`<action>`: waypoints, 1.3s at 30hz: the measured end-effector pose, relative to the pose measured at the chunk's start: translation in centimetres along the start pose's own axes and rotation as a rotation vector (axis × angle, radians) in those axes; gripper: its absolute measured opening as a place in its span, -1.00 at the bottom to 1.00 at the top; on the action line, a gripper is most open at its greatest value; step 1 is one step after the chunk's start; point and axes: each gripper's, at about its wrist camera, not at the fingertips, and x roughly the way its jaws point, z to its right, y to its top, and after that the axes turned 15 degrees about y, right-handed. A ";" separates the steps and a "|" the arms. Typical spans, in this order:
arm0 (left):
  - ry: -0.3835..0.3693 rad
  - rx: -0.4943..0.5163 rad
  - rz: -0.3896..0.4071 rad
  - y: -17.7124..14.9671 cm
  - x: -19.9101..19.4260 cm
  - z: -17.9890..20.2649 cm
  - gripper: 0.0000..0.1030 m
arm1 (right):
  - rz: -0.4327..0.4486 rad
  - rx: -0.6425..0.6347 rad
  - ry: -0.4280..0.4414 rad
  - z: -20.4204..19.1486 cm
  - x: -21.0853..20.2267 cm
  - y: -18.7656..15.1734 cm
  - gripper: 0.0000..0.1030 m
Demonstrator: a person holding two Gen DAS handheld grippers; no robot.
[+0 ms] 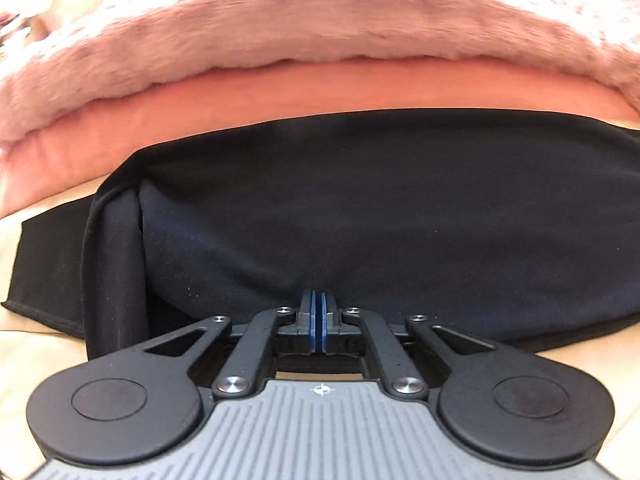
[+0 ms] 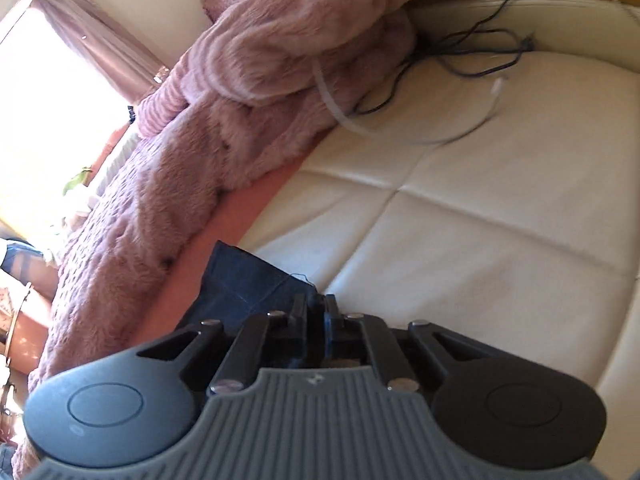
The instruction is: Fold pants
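Black pants (image 1: 360, 208) lie spread across the cream surface (image 1: 36, 352) in the left wrist view, with a folded edge and hem at the left. My left gripper (image 1: 319, 300) is shut on the near edge of the pants, the blue pads pressed together. In the right wrist view my right gripper (image 2: 316, 304) is shut on a corner of the dark pants fabric (image 2: 244, 276), held a little above the cream quilted surface (image 2: 460, 220).
A fluffy pink blanket (image 1: 280, 28) over an orange sheet (image 1: 240, 96) lies just behind the pants. In the right wrist view the pink blanket (image 2: 208, 128) runs along the left, with dark cables (image 2: 472, 52) and a white cable (image 2: 440, 136) beyond.
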 end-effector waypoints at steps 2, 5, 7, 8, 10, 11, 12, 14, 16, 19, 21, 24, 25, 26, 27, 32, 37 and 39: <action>-0.017 0.007 0.010 -0.3 -0.4 1.0 -0.96 | -0.012 -0.054 -0.045 0.5 -0.6 0.8 -0.97; -0.010 -0.003 0.033 -0.6 -0.8 1.4 -0.94 | -0.058 -0.122 -0.073 0.2 -0.5 1.9 -0.94; -0.019 -0.029 0.058 -0.9 -1.6 0.9 -0.82 | -0.077 -0.209 -0.118 -1.4 -0.3 2.0 -0.71; -0.018 -0.044 0.080 -1.1 -2.1 0.4 -0.78 | -0.072 -0.275 -0.145 -2.7 -0.4 1.9 -0.63; 0.010 -0.081 0.127 -2.1 -3.6 -0.9 -0.74 | -0.049 -0.400 -0.165 -4.9 -1.0 1.3 -0.28; 0.027 -0.102 0.151 -2.6 -4.3 -1.7 -0.74 | -0.042 -0.450 -0.167 -6.0 -1.4 0.8 -0.29; 0.047 -0.126 0.177 -3.1 -4.9 -2.7 -0.68 | -0.037 -0.493 -0.161 -7.2 -1.8 0.2 -0.29; 0.090 -0.176 0.207 -4.3 -5.8 -4.5 -0.54 | -0.038 -0.557 -0.107 -9.6 -2.3 -1.4 -0.29; 0.117 -0.254 0.198 -5.6 -5.9 -7.0 -0.33 | -0.066 -0.610 -0.027 -11.7 -2.4 -3.6 -0.29; 0.134 -0.374 0.154 -7.4 -4.9 -10.7 -0.25 | -0.148 -0.711 0.069 -14.6 -1.7 -7.9 -0.30; 0.116 -0.454 0.128 -8.7 -4.2 -12.8 -0.24 | -0.211 -0.771 0.122 -16.2 -0.9 -11.0 -0.32; 0.031 -0.557 0.086 -10.2 -3.2 -14.7 -0.06 | -0.302 -0.830 0.191 -18.4 0.1 -15.2 -0.46; 0.013 -0.580 0.076 -10.8 -2.9 -15.2 -0.05 | -0.328 -0.854 0.204 -19.1 0.4 -16.6 -0.50; 0.006 -0.593 0.062 -10.9 -2.4 -15.2 -0.05 | -0.351 -0.879 0.212 -19.7 0.7 -17.8 -0.52; 0.011 -0.602 0.047 -11.1 -2.0 -14.9 -0.05 | -0.371 -0.901 0.217 -20.3 1.0 -18.9 -0.58; 0.049 -0.619 0.031 -12.0 -1.3 -13.9 -0.20 | -0.461 -0.981 0.270 -23.4 2.0 -23.4 -0.68; 0.031 -0.584 0.071 -11.8 -1.5 -13.4 -0.97 | -0.583 -1.093 0.206 -25.2 4.3 -26.5 -0.68; 0.036 -0.591 0.117 -11.5 -2.3 -14.0 -0.97 | -0.598 -1.093 0.182 -25.4 4.9 -26.9 -0.69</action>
